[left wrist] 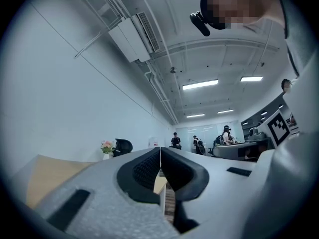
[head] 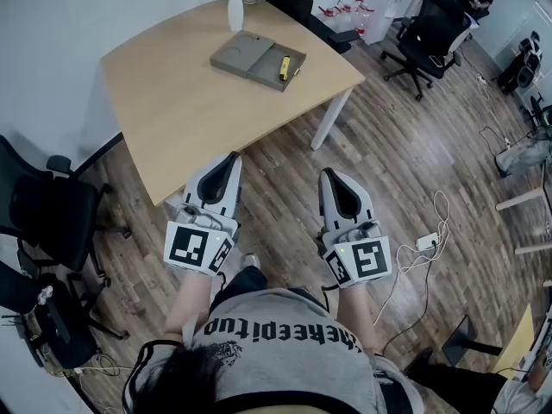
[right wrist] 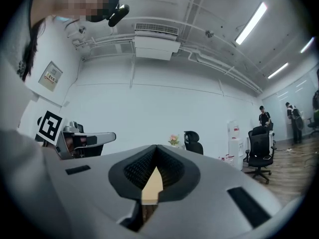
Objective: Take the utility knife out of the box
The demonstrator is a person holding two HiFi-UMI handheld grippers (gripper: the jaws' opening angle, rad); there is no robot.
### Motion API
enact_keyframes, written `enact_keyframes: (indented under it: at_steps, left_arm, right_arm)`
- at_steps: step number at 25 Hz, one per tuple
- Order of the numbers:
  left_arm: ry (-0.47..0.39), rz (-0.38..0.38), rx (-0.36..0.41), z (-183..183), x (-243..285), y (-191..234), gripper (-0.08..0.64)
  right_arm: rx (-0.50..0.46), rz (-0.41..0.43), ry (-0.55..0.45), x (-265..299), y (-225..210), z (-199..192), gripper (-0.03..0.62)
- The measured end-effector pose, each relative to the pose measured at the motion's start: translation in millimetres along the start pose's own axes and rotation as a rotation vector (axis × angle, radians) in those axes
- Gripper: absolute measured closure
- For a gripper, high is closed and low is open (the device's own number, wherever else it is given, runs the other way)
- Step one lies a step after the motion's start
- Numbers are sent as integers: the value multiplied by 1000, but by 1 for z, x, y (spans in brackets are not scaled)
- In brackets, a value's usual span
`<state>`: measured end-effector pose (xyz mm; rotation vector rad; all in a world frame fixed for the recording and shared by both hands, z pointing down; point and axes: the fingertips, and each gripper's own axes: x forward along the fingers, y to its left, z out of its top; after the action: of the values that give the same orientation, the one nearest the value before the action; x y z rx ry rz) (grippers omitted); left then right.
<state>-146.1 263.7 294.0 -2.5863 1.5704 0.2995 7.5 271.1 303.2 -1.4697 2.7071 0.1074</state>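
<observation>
One light wooden table (head: 190, 102), on which one open flat grey box (head: 246, 54) is laid, one yellow utility knife (head: 284, 67) inside; left gripper (head: 231, 159), right gripper (head: 332, 177): two, both pressed together, empty

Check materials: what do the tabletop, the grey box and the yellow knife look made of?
Tabletop: wood-look laminate or veneer, matte, with an even tan colour and low sheen.
Grey box: probably cardboard or fibreboard, with a flat matte surface and thin sharp edges; not certain.
Utility knife: the body looks like smooth plastic in a bright uniform yellow; too small to confirm.
</observation>
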Motion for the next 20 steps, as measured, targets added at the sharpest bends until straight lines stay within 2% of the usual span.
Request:
enact_keyframes:
  at_steps: [11,20]
  left_arm:
    - [5,-65,12,-8,22,37,540]
    - [18,-126,-12,-18,40,42,538]
  right_arm:
    - [15,-74,-30,33,1,-2,585]
    - [5,-109,-16,43,1,-9,586]
